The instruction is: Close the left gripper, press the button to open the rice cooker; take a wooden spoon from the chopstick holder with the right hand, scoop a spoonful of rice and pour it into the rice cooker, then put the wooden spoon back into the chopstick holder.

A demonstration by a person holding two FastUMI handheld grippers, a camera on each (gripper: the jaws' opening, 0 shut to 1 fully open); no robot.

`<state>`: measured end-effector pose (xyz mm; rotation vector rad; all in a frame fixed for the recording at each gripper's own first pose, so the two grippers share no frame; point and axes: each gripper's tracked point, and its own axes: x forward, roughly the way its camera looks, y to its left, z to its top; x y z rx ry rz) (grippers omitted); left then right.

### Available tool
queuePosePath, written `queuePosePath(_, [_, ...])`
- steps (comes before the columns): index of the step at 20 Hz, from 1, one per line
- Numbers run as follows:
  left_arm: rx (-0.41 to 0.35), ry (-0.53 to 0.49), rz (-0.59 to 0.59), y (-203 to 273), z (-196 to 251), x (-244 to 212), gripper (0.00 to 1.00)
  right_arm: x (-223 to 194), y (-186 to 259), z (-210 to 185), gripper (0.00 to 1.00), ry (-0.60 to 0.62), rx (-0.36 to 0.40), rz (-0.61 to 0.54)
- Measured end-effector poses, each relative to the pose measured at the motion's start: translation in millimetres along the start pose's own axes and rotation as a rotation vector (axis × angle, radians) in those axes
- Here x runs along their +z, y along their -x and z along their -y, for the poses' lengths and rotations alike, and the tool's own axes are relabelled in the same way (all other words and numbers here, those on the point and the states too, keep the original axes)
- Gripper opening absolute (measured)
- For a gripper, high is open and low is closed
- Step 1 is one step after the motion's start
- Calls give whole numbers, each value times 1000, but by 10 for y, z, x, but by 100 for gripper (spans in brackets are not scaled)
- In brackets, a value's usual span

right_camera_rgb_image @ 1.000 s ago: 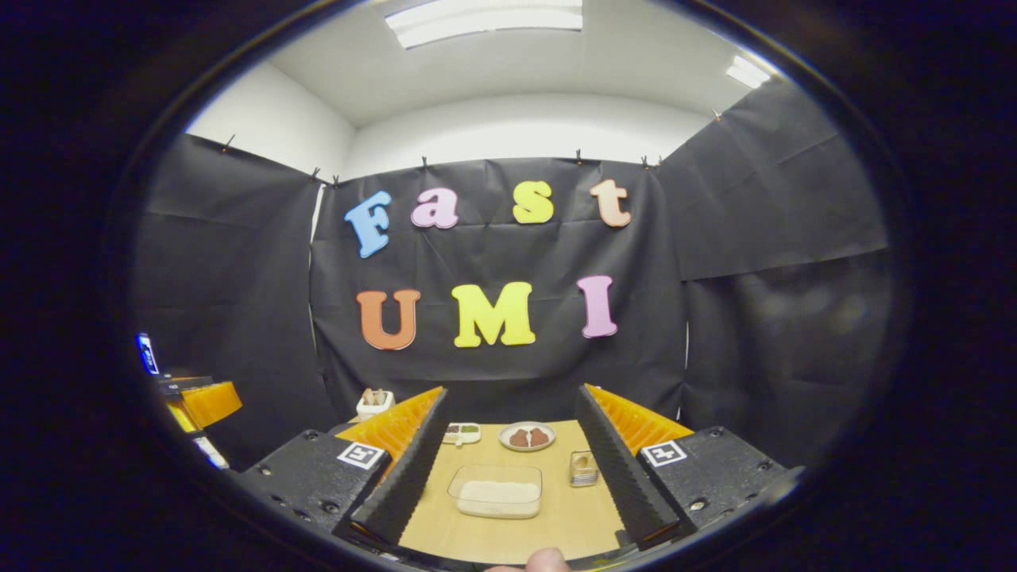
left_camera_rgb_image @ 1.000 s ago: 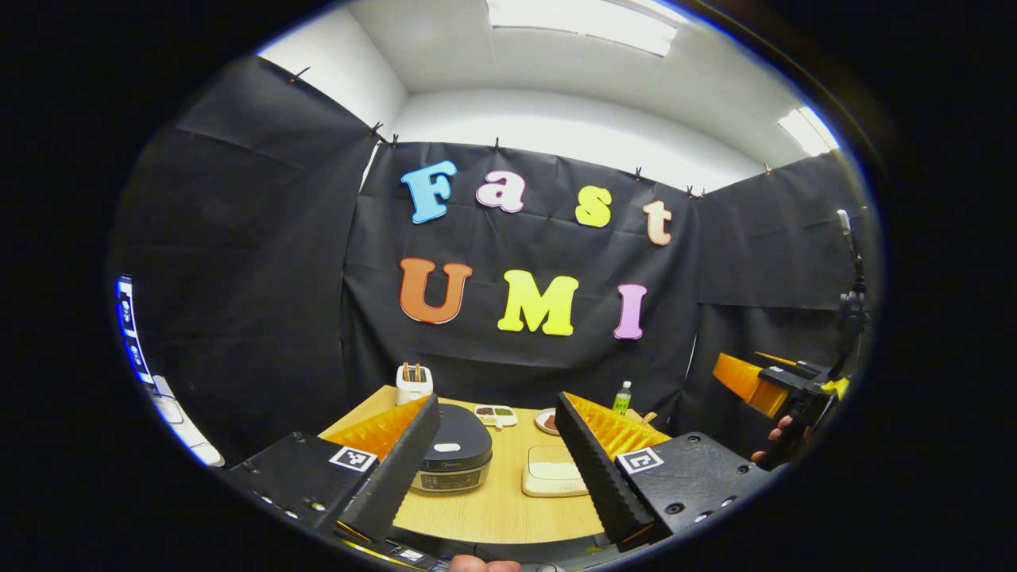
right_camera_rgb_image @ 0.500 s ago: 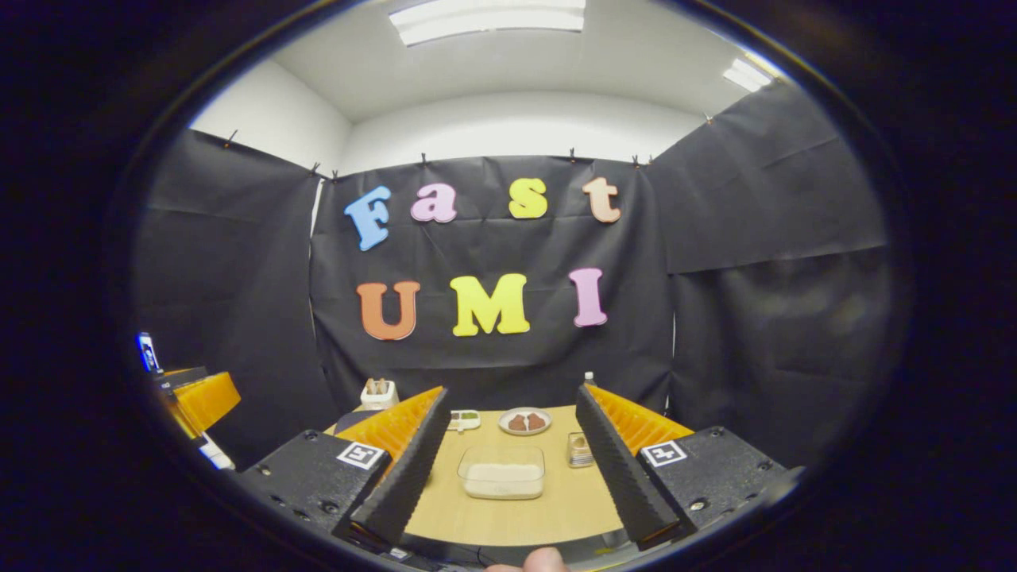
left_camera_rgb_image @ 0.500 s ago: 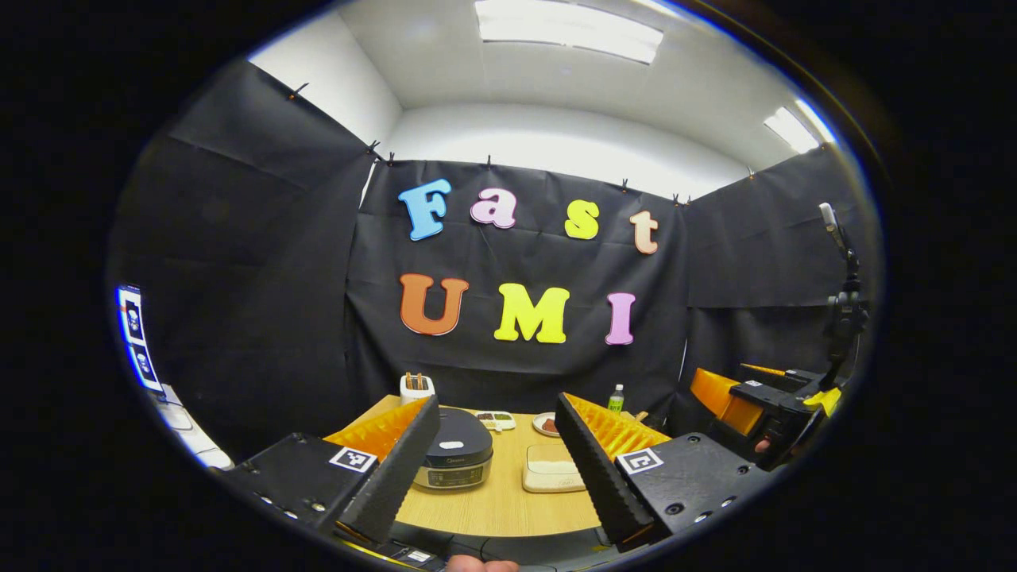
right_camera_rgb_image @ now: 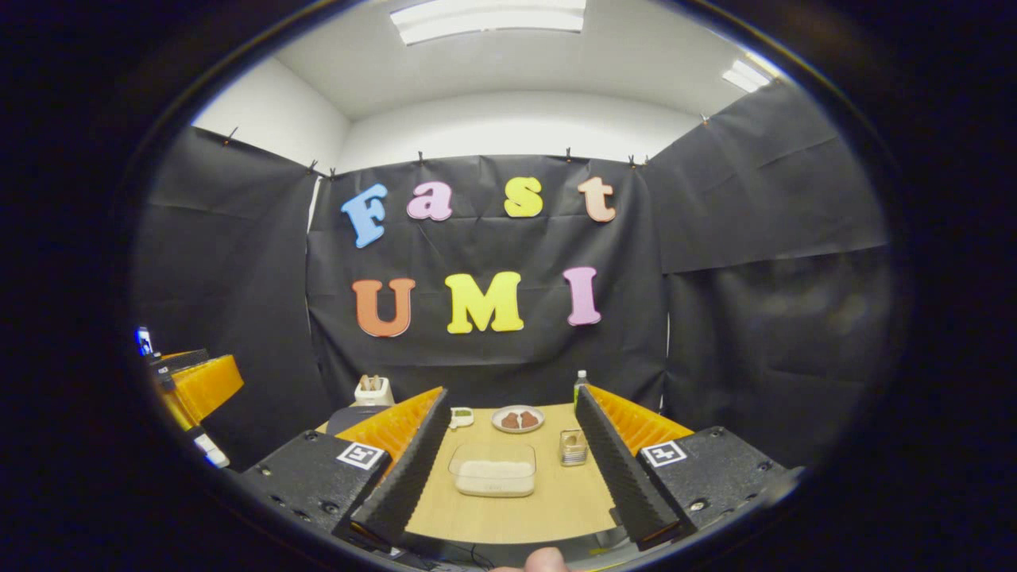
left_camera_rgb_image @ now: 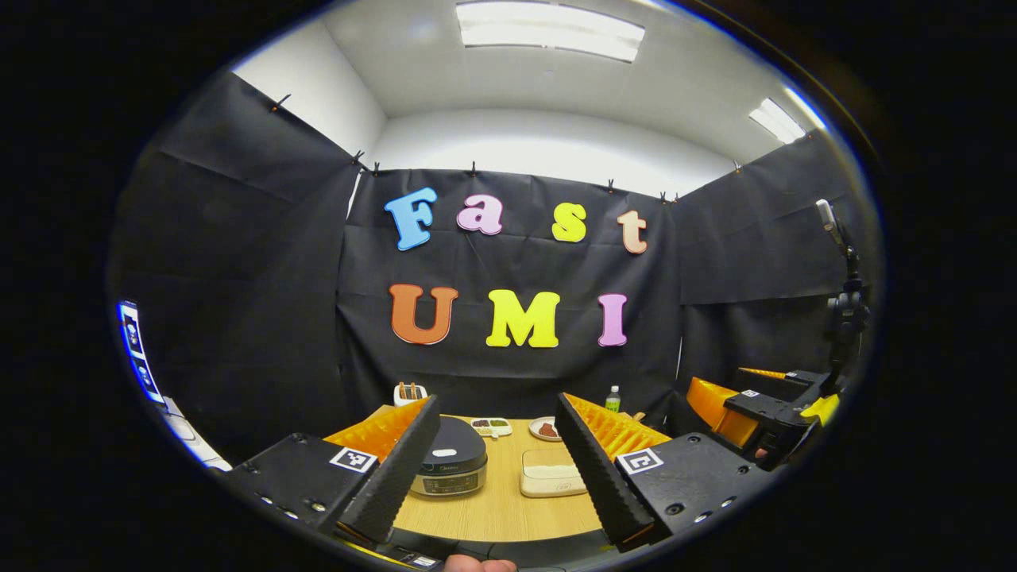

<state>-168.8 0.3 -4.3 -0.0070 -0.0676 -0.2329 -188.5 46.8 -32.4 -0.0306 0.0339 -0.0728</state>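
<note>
The rice cooker (left_camera_rgb_image: 449,467) stands with its dark lid down on the left of the wooden table (left_camera_rgb_image: 500,508), seen between the wide-apart fingers of my left gripper (left_camera_rgb_image: 496,413), which is open and holds nothing. A white chopstick holder (left_camera_rgb_image: 410,392) with wooden handles sticking up stands at the table's far left corner. The clear rice container (right_camera_rgb_image: 493,479) lies straight ahead of my right gripper (right_camera_rgb_image: 510,401), also open with nothing in it and well short of the table. The rice container (left_camera_rgb_image: 548,481) sits right of the cooker. The chopstick holder (right_camera_rgb_image: 373,391) shows far left.
A plate (right_camera_rgb_image: 517,419) with brown food, a small divided dish (right_camera_rgb_image: 460,415), a small glass holder (right_camera_rgb_image: 572,447) and a green bottle (right_camera_rgb_image: 581,384) stand toward the table's back. The other gripper (left_camera_rgb_image: 755,405) hovers off the table's right side. Black cloth walls close in the booth.
Both views have shifted slightly, so more of the tabletop shows in the right gripper view. The right gripper has sunk a little in the left gripper view. Both grippers stay open.
</note>
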Motion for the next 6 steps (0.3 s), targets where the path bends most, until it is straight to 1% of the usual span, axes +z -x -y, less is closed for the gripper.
queuePosePath(3, [-6, 3, 9, -21, 49, 28, 95, 44, -13, 62, 100, -1, -10, 8])
queuePosePath(6, [-4, -18, 5, -18, 68, -7, 94, 28, -11, 64, 100, -9, -6, 8])
